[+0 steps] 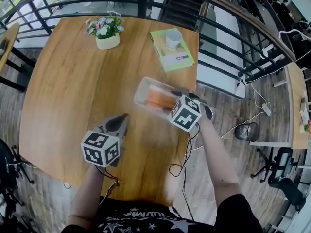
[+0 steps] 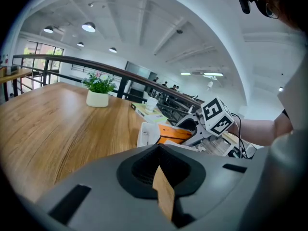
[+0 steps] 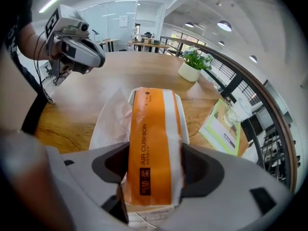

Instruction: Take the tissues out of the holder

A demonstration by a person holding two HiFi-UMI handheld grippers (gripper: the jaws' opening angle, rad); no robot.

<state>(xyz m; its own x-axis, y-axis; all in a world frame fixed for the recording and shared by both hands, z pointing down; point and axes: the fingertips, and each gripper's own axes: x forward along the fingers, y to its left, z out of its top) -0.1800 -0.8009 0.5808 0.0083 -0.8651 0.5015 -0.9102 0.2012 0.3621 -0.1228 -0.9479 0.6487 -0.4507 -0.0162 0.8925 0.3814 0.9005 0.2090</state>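
An orange and white tissue pack (image 1: pixel 159 99) (image 3: pixel 154 143) lies in a white see-through holder (image 1: pixel 141 91) (image 3: pixel 109 121) near the right edge of the wooden table (image 1: pixel 73 91). My right gripper (image 1: pixel 173 101) (image 3: pixel 154 173) reaches in from the near side. Its jaws stand wide, with the pads against both sides of the pack's near end. My left gripper (image 1: pixel 118 124) (image 2: pixel 159 150) hovers over the table to the left of the holder. It points towards the holder, is shut and holds nothing. In the left gripper view the pack (image 2: pixel 175 133) and the holder (image 2: pixel 144 134) show ahead.
A potted plant (image 1: pixel 107 33) stands at the table's far side. A green booklet (image 1: pixel 172 55) with a white cup (image 1: pixel 174 38) on it lies far right. A black railing (image 1: pixel 228 28) curves behind the table. Cables (image 1: pixel 183 166) hang off the near edge.
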